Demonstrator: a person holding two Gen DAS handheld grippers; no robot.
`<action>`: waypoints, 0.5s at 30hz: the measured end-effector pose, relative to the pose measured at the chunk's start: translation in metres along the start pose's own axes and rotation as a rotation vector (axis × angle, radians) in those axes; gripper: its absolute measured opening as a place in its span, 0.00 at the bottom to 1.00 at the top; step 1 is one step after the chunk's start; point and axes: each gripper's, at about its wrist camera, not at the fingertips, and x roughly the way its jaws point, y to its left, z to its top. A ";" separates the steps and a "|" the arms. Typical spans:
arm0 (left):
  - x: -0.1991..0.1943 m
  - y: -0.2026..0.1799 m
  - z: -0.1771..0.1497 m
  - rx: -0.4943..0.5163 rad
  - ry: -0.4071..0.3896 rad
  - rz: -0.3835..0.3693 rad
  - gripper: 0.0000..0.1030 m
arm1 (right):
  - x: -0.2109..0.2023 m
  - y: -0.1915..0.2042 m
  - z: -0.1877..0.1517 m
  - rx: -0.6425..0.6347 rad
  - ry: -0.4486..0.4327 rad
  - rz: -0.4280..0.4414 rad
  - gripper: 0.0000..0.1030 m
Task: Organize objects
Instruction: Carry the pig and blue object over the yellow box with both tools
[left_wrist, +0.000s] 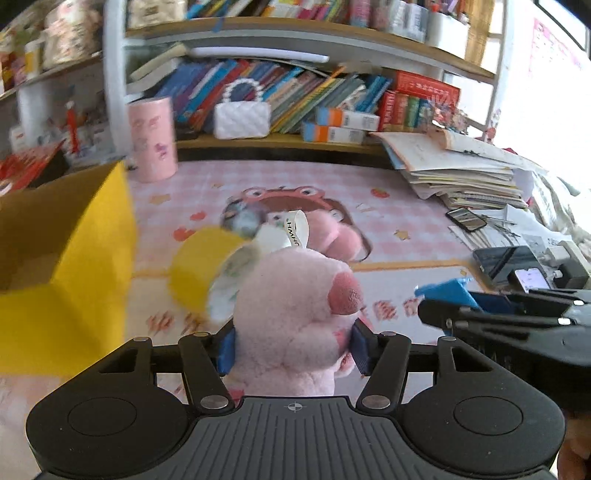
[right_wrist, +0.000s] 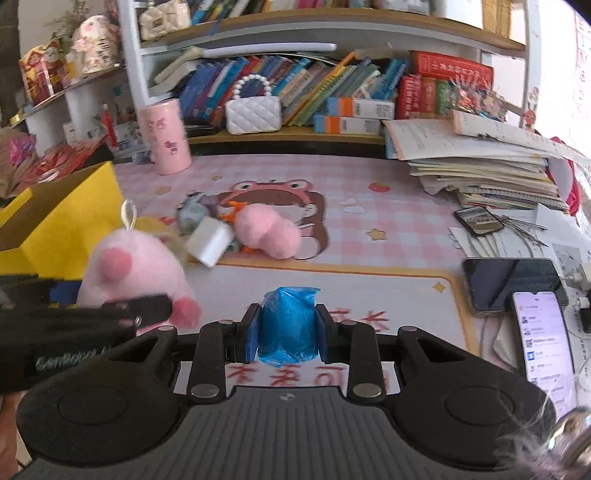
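Step in hand: carrying toys off the pink desk mat (right_wrist: 388, 236) to put them away, most likely into the yellow box (left_wrist: 85, 258) on the left.

Left gripper (left_wrist: 293, 345) pinching the pink plush pig (left_wrist: 295, 314) by its soft body, blue pads pressed into the fur on both sides. Pig lifted up over the mat, just beside the open box, nose pointing right. A white ribbon tag (left_wrist: 295, 229) sticking up behind its head.

Right gripper (right_wrist: 287, 334) squeezed nearly shut on a small blue crinkly packet (right_wrist: 288, 321), held up over the near edge of the mat.

Still lying on the mat, in the middle: a second pink plush (right_wrist: 267, 232), a white block (right_wrist: 208, 240) and a grey toy (right_wrist: 192, 216), all bunched together.

Next move, most likely: swing the pig over the box's open top, then let go (low, so it does not bounce out). Then the same with the blue packet.

Writing: "JHWH" on the ribbon tag. "GenRobot", partly hidden, on the black side of the left gripper as seen from the right camera. Red signs on the mat, too cut off to read. A lit phone (right_wrist: 543, 332) on the right, words too small.
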 end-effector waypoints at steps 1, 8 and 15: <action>-0.006 0.007 -0.005 -0.011 0.001 0.010 0.57 | -0.002 0.007 -0.001 -0.004 0.002 0.005 0.27; -0.049 0.062 -0.029 -0.055 -0.019 0.074 0.57 | -0.013 0.069 -0.015 -0.030 0.025 0.047 0.27; -0.099 0.128 -0.061 -0.123 -0.015 0.140 0.57 | -0.027 0.152 -0.034 -0.082 0.053 0.128 0.27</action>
